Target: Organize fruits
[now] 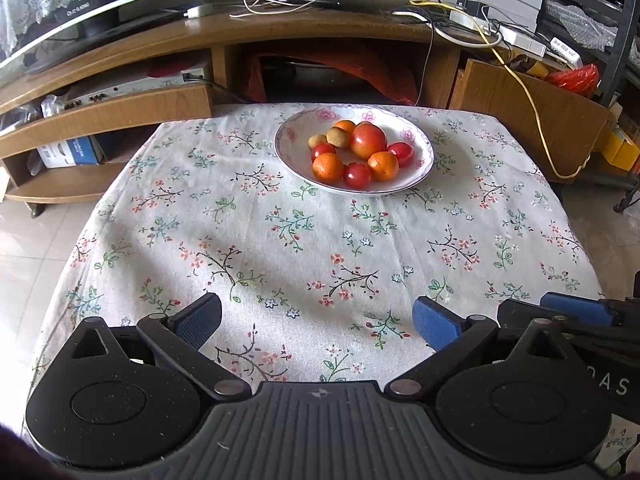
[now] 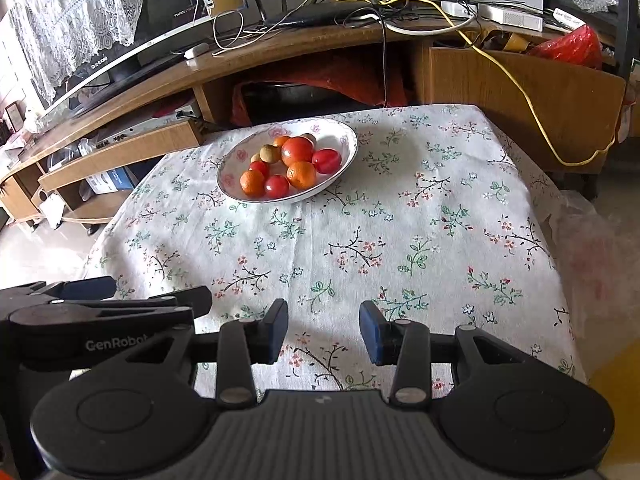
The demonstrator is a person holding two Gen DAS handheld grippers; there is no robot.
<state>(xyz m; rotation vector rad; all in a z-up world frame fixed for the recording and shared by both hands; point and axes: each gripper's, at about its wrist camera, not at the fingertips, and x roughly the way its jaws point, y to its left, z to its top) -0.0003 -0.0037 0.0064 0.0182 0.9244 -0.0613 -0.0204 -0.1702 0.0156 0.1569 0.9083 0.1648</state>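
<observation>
A white floral bowl (image 1: pixel 294 158) stands at the far side of the table and holds several fruits: a big red apple (image 1: pixel 368 141), oranges (image 1: pixel 327 167), small red tomatoes (image 1: pixel 357 175) and small brown fruits (image 1: pixel 337 136). The bowl also shows in the right wrist view (image 2: pixel 344 152). My left gripper (image 1: pixel 316 322) is open wide and empty, low over the near table edge. My right gripper (image 2: pixel 323 330) is open and empty, beside the left one, whose fingers (image 2: pixel 86 288) show at that view's left.
The table wears a floral cloth (image 1: pixel 280 240). Behind it stands a wooden TV stand (image 1: pixel 200 40) with cables (image 1: pixel 516 76), a TV and boxes. A wooden cabinet (image 2: pixel 520 92) is at the back right. Tiled floor lies on the left.
</observation>
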